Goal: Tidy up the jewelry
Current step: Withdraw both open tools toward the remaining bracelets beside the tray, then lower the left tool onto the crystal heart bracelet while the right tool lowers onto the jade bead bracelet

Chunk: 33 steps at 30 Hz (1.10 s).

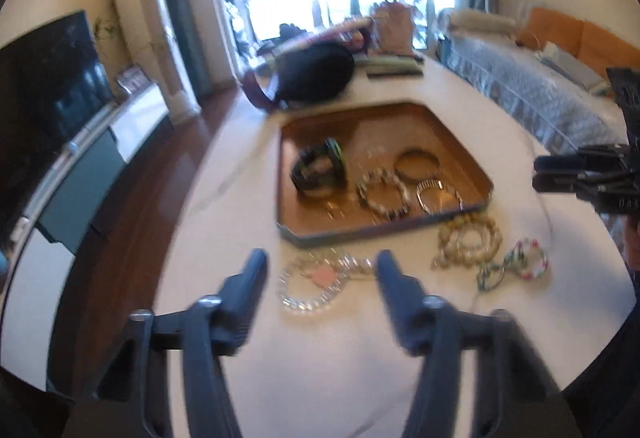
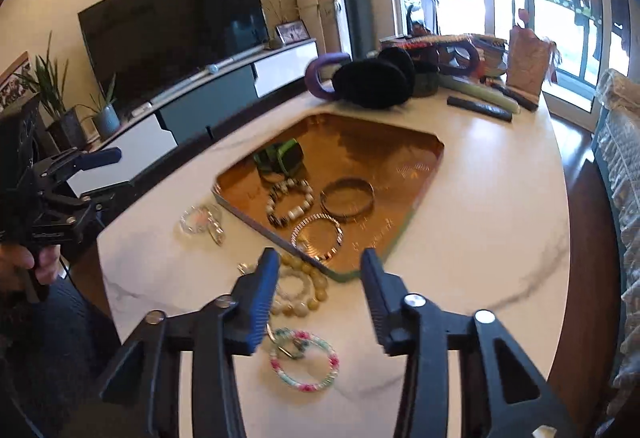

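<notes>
Counts, referenced to the right wrist view:

- Trays: 1, gold tray (image 2: 416, 174) on the white table (image 2: 460, 238).
- Jewelry pieces in the tray: 4, namely dark green bangle (image 2: 280, 158) at 11 o'clock, black-and-white bead bracelet (image 2: 289, 201) at 9, gold bangle (image 2: 347, 199) near centre, ribbed silver bangle (image 2: 318, 238) at 6.
- Jewelry pieces on the table outside the tray: 3, namely clear crystal bracelet (image 2: 200, 222) at 9 o'clock of the tray, cream bead bracelet (image 2: 300, 286) at 7, pink-and-green bead bracelet (image 2: 306, 362) farther out at 6 (a clasp or ring lies on it; too small to count separately).
- Total: 7.
</notes>
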Tool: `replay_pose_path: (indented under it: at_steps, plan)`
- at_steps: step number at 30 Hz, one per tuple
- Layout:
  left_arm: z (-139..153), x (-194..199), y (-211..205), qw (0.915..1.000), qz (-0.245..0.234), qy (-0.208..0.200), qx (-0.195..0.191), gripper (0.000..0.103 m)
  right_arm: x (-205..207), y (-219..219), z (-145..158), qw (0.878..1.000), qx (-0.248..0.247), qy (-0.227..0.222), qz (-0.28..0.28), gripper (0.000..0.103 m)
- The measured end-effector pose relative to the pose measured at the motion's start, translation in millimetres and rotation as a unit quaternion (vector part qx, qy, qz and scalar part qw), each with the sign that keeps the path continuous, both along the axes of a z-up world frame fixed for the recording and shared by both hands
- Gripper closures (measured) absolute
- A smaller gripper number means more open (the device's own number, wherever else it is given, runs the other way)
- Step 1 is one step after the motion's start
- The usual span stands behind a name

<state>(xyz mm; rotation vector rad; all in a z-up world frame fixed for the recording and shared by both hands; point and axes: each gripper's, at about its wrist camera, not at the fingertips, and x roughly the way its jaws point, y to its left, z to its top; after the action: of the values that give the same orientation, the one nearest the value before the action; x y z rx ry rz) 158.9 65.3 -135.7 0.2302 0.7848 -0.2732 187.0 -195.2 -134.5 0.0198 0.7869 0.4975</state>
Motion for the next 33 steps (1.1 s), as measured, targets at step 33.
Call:
replay_pose_path:
  at_steps: [33]
  plan:
    - [-34, 39, -9, 0.9926, -0.030, 0.117, -0.013, 0.094, 13, 42, -61, 0.994, -0.097, 0.033, 0.041, 0.089]
